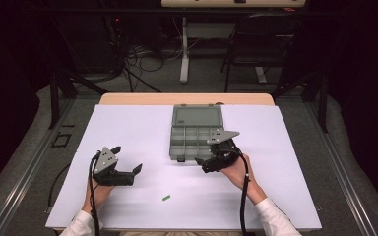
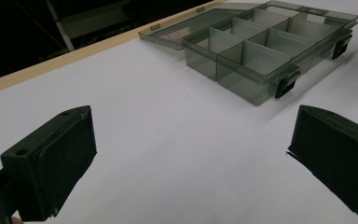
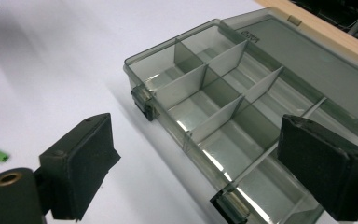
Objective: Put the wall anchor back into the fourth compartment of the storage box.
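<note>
small green piece (image 1: 166, 198) lying loose on white surface (image 1: 128, 128), between both hands, near front edge | long axis slanted | right claw (image 1: 207, 164) wide open, empty, at open compartment box (image 1: 192, 130) | left claw (image 1: 127, 161) wide open, empty, about equally near

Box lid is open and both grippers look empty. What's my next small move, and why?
Probably swing the right gripper from the organizer box toward the small green piece on the white table cover. The box's compartments look empty, the lid lies flat, and the right gripper's jaws stand open with nothing between them. The left gripper is also open and about as near, so it could go instead.
</note>
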The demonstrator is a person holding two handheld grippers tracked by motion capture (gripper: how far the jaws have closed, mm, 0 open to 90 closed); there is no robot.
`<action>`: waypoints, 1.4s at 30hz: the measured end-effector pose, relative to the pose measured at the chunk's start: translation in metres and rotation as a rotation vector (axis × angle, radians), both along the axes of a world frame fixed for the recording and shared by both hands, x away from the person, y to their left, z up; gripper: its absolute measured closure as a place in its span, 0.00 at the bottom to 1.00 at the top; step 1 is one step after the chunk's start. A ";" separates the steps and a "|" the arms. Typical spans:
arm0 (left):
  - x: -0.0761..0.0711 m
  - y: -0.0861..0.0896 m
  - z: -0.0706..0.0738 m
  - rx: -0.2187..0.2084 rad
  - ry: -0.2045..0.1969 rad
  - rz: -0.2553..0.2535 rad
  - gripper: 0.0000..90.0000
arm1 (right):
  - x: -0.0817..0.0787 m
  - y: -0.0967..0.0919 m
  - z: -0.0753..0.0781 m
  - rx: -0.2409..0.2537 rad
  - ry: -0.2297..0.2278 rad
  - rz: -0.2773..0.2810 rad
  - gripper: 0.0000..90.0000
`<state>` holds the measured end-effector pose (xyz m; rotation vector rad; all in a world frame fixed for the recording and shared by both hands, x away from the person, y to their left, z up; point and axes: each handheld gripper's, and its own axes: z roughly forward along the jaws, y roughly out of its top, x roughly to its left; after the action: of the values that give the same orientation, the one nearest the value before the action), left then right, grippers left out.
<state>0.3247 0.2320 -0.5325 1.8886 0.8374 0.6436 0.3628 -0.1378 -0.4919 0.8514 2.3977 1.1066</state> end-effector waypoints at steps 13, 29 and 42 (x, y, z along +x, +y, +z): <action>0.000 0.000 0.000 0.001 -0.003 -0.003 0.00 | -0.005 0.010 -0.011 -0.010 0.019 0.023 0.07; 0.000 -0.001 0.000 -0.001 -0.005 -0.005 0.00 | -0.014 0.026 -0.016 -0.041 0.012 0.054 0.02; -0.001 -0.001 0.001 0.002 -0.007 -0.005 0.00 | -0.022 0.043 -0.020 -0.057 0.023 0.118 0.01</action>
<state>0.3242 0.2312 -0.5319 1.8892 0.8277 0.6475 0.3404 -0.0950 -0.5118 0.7161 2.5138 1.0707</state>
